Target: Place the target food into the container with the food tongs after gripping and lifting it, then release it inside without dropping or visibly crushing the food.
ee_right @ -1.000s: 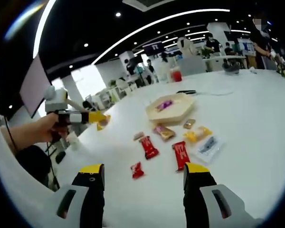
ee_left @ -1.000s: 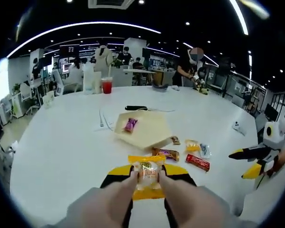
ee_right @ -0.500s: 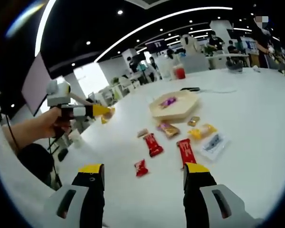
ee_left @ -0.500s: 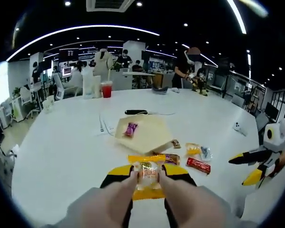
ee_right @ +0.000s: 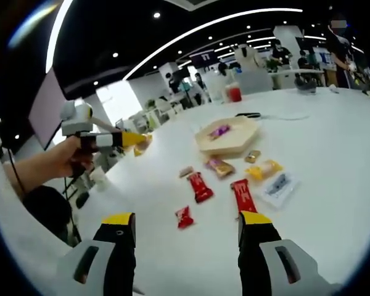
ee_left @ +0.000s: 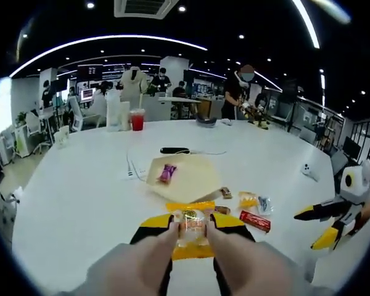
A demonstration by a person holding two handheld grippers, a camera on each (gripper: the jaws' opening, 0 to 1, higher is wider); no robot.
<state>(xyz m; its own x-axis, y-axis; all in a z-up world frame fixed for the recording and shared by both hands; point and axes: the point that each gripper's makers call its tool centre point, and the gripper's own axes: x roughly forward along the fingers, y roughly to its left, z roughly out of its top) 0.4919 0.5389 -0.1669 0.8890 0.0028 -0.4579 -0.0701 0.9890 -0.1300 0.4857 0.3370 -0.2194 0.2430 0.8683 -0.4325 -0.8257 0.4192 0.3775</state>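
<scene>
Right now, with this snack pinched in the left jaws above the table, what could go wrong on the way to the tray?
The wrapped pastry is pinched only at its middle, so it could slip or get squashed. The wooden tray is shallow and already holds a purple candy; a careless release could slide off its rim.

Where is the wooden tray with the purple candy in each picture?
Left gripper view: wooden tray sits centre, just beyond the held snack.
Right gripper view: wooden tray sits above centre, behind the scattered snacks.
Shared landmark: the red drink cup far behind it.
</scene>
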